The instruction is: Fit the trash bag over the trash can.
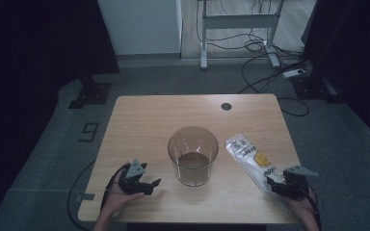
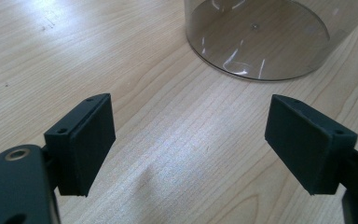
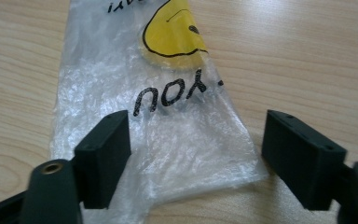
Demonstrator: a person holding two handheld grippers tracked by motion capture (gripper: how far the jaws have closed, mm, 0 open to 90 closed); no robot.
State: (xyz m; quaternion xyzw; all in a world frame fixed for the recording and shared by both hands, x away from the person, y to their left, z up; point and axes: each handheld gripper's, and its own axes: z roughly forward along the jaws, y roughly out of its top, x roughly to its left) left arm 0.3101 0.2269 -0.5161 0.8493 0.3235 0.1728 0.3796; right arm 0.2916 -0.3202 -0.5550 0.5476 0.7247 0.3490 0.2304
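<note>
1. The surface (image 1: 139, 120) was a pale wood-grain top with rounded corners and a small dark round cap (image 1: 226, 106) near its far edge, at about 12 o'clock from the middle.

2. The clear container (image 1: 193, 155) stood upright near the middle of the surface: a round, smooth, see-through cylinder, open at the top. It lay at about 2 o'clock from the left gripper and well apart from it.

3. The plastic bag (image 1: 250, 161) lay flat on the surface at 3 o'clock from the container, just beside it but not touching. It was thin, crinkled, clear film printed with a yellow smiling face and black lettering. In the high view its long axis ran from about 11 o'clock at the far end to 5 o'clock at the near end, which pointed at the right gripper.

4. The right gripper (image 1: 275, 185) sat at the bag's near end, at 5 o'clock from the container. In the right gripper view its two black, blocky jaws stood apart, with the bag's crumpled near edge (image 3: 186, 149) lying between them; whether the left jaw touched the film cannot be told, and the right jaw stood clear of it.

5. The left gripper (image 1: 147, 185) rested at 8 o'clock from the container, its jaws wide apart over bare wood with nothing between them.
</note>
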